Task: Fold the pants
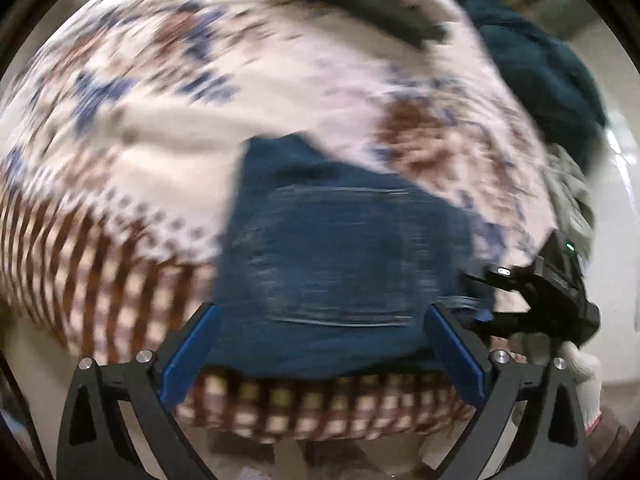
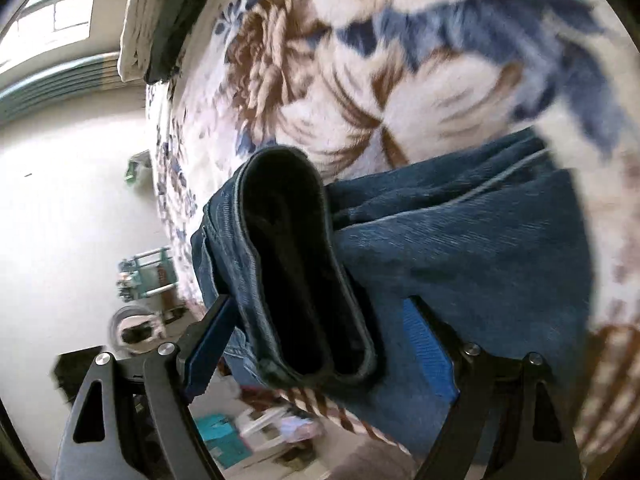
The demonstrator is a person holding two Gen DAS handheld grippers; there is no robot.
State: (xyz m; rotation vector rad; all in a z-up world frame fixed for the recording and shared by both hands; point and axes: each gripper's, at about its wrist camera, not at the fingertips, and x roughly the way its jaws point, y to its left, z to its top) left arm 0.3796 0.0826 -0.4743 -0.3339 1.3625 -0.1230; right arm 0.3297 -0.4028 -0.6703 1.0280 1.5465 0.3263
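Keeping both grippers spread apart, left gripper [image 1: 320, 344] wide over the folded pants [image 1: 340, 256] lying at 6 o'clock on the floral blanket [image 1: 160, 120], right gripper [image 2: 320, 344] straddling the open cuff [image 2: 296, 264], pressing layers flat.

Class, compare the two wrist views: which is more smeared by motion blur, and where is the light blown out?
Left wrist view: blanket pattern streaks heavily and jeans are soft, while the left gripper stays sharp. Right wrist view: jeans fairly crisp, blanket mildly blurred; window and floor overexposed. Both bend at the fisheye rim.
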